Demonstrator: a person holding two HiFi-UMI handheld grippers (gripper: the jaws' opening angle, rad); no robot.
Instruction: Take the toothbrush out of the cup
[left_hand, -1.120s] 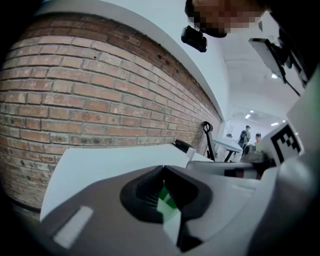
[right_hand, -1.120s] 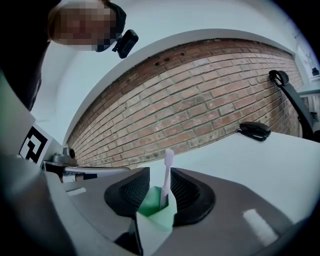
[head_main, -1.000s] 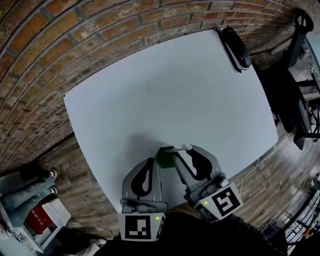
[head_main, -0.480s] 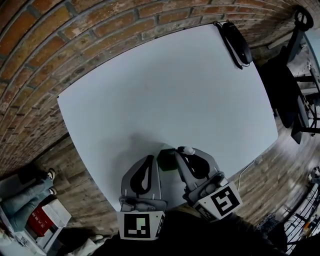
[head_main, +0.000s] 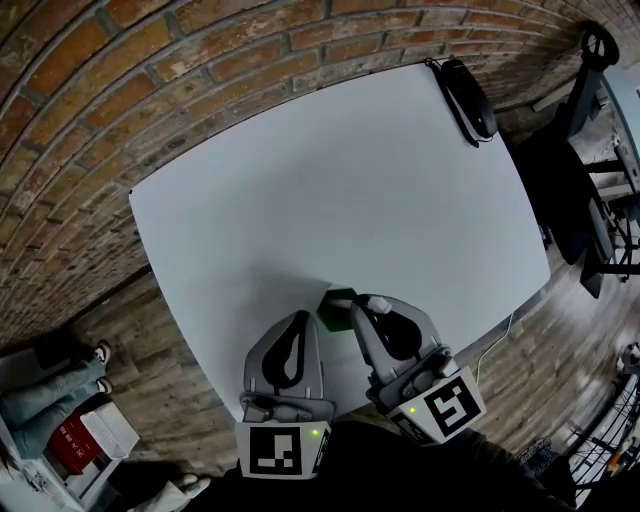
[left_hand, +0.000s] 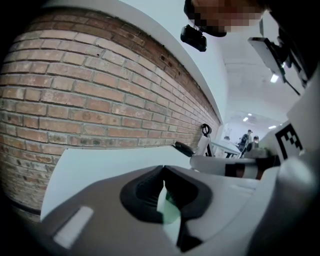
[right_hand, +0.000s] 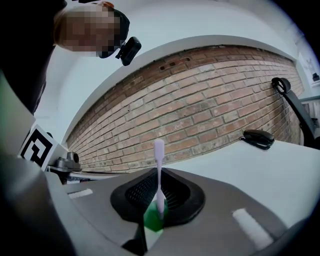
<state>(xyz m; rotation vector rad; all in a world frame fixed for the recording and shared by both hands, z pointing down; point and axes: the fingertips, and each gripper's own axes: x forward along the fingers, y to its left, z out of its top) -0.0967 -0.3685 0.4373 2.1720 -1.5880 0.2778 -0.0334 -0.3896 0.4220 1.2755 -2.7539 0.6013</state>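
Observation:
A green cup (head_main: 337, 309) stands near the front edge of the white table (head_main: 340, 180), between my two grippers. My left gripper (head_main: 304, 322) comes at it from the left. In the left gripper view its jaws stand nearly together around a pale green sliver of the cup (left_hand: 170, 212). A pale toothbrush (right_hand: 159, 170) stands upright out of the cup (right_hand: 154, 220). My right gripper (right_hand: 159, 205) is closing on its handle, which the pads pinch. In the head view the brush's white tip (head_main: 364, 300) shows at the right gripper (head_main: 362, 312).
A black device with a cable (head_main: 470, 95) lies at the table's far right corner. Brick surrounds the table at the back and left. A dark chair (head_main: 590, 150) stands to the right. A person's legs (head_main: 40, 390) and a red box (head_main: 80, 440) are at the lower left.
The right gripper's jaws have gone from wide open around the toothbrush to closed on it, and it has risen slightly. The left gripper and the cup have stayed put.

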